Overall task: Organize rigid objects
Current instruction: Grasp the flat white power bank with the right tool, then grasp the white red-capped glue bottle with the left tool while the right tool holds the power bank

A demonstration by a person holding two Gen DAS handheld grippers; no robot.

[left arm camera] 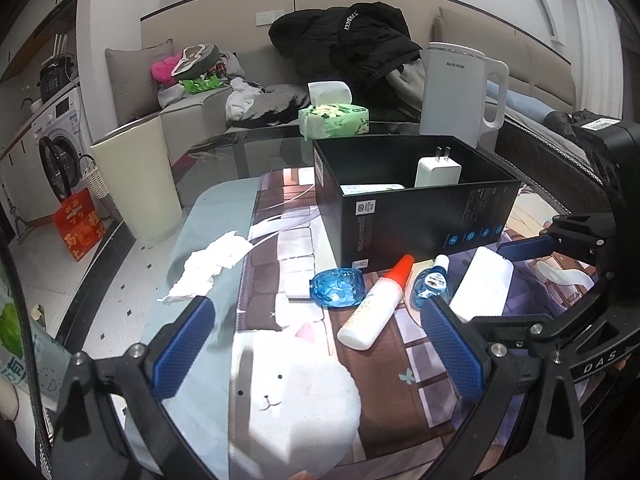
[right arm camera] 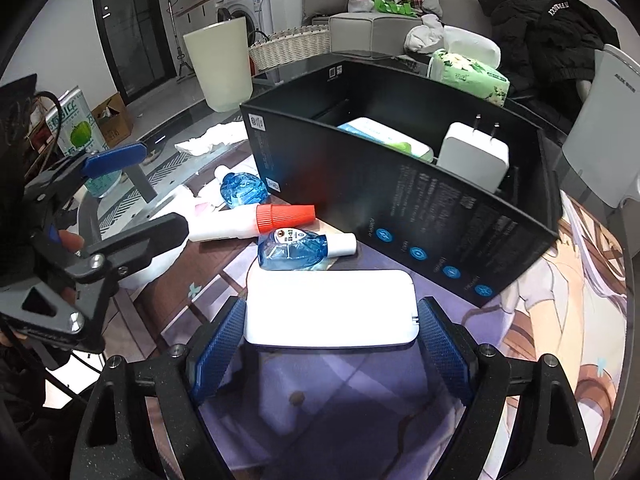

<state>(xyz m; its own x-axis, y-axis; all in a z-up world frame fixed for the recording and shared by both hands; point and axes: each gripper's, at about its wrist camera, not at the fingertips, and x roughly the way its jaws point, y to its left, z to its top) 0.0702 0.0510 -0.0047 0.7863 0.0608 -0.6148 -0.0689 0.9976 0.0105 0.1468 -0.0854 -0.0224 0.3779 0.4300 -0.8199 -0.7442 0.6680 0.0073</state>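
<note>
My right gripper (right arm camera: 332, 344) is spread wide, its blue pads (right arm camera: 218, 344) flanking the near edge of a flat white rectangular case (right arm camera: 330, 308). The pads sit just beside the case's two short ends but don't look pressed in, so I read it as unclenched and lined up for a grab, not holding yet. The case lies flat on the printed desk mat (right arm camera: 360, 400), long axis running across my view, left to right between the fingers. That suits an end-to-end pinch if the jaws span it, which looks tight.

My left gripper (left arm camera: 316, 344) is also splayed open and holds nothing; it hangs over the white cat print on the mat, well short of the loose items. I'd guess it is parked there to stay clear while the right side works.

Beyond the case lie a blue correction tape dispenser (right arm camera: 290, 250), its white nose pointing right toward the box, and a white bottle with an orange cap (right arm camera: 256, 222), lying on its side with the cap toward the box. A second blue dispenser (right arm camera: 242, 188) sits behind them against the box corner.

The black open-topped box (right arm camera: 400, 200) stands just behind, already holding a white wall charger (right arm camera: 472, 156), prongs up, and a green-and-white packet (right arm camera: 384, 136). It seems the collecting bin, so the case likely goes there.
</note>
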